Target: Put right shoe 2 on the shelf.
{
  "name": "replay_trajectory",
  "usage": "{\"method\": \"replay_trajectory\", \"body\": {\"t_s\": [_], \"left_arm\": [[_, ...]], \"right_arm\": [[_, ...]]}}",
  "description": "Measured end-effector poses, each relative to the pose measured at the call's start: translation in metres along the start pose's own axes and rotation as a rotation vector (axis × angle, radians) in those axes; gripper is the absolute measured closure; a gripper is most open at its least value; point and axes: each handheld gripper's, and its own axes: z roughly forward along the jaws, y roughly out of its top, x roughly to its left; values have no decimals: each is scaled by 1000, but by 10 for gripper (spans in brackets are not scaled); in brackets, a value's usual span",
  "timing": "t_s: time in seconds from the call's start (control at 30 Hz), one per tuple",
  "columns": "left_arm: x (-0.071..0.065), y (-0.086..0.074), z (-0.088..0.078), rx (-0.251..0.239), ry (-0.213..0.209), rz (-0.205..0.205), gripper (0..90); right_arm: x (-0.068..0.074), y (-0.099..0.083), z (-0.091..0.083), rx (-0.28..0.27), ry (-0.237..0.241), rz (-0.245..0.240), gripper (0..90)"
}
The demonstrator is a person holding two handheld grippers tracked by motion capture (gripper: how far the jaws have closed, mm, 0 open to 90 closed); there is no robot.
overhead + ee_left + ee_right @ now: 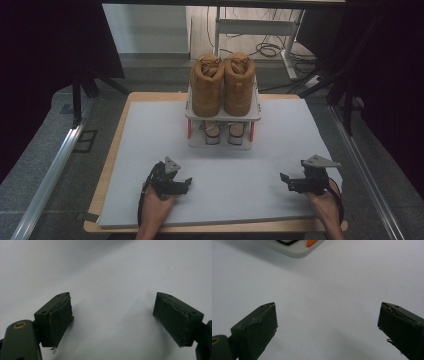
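A pair of tan boots stands on the top shelf of a small white shoe rack at the far middle of the table. A second pair of shoes sits on the lower shelf, mostly hidden. My left gripper rests low over the white sheet at the near left, open, nothing between its jaws. In the left gripper view its pads stand wide apart over bare white. My right gripper sits at the near right, open and empty. The right gripper view catches a corner of the rack.
A white sheet covers a wooden tabletop. Metal rails run along both sides on the grey floor. Dark curtains hang left and right. A desk frame and cables lie beyond the table.
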Motion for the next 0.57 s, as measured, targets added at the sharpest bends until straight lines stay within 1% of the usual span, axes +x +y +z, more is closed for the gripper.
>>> {"method": "replay_trajectory", "body": {"t_s": [0.1,0.13,0.2,0.23,0.27,0.3,0.57], "left_arm": [[0,0,0,0,1,1,155],[0,0,0,-1,1,1,155],[0,0,0,-1,2,1,155],[0,0,0,-1,1,0,155],[0,0,0,-1,2,1,155],[0,0,0,-2,2,1,155],[0,0,0,-1,-1,-2,155]], "right_arm": [[1,-6,5,28,5,3,22],[1,-11,10,46,12,10,23],[1,-13,11,56,15,16,22],[2,-15,14,74,18,14,22],[2,-19,19,110,16,5,18],[2,-19,21,121,16,1,15],[3,-20,21,121,11,-2,11]]}}
